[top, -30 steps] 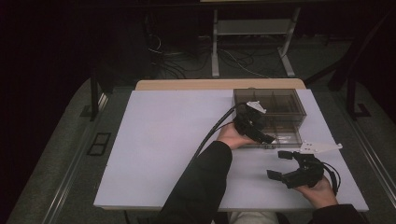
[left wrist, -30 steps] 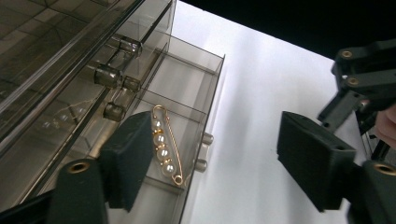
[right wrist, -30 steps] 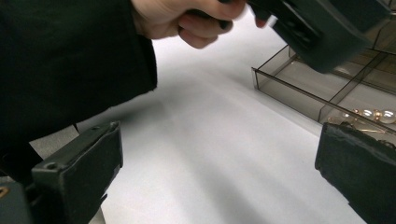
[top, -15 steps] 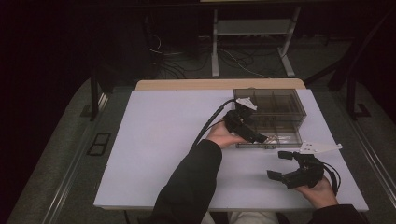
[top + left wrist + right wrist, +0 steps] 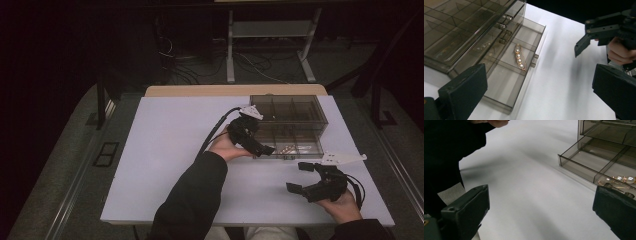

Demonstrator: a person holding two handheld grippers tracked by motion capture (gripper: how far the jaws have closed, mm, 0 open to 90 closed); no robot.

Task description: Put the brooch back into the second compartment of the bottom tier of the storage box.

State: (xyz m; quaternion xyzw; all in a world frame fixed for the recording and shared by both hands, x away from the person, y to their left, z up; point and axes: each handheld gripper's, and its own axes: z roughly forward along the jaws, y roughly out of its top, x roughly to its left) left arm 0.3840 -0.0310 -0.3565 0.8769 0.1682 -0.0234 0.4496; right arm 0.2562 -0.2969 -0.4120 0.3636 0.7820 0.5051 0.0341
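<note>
Left tongs (image 5: 260,146): wide apart, just been opening, nothing between, beside pulled-out drawer (image 5: 509,75) | right tongs (image 5: 300,177): spread, holding nothing, low over white surface (image 5: 165,145) | pearl clip (image 5: 519,58): lying in drawer's middle compartment | smoky organiser box (image 5: 290,112): at surface's far right

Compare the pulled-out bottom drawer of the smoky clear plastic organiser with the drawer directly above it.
The pulled-out bottom drawer juts over the white table; the upper drawer sits pushed in, flush with the case. The bottom drawer holds a gold clip set with pearls in its middle compartment; what the upper drawer holds cannot be made out through the tinted front. The bottom drawer's dividers lie open to view; the upper drawer's sit under the case. Both are smoky transparent plastic with small knobs on the front.
</note>
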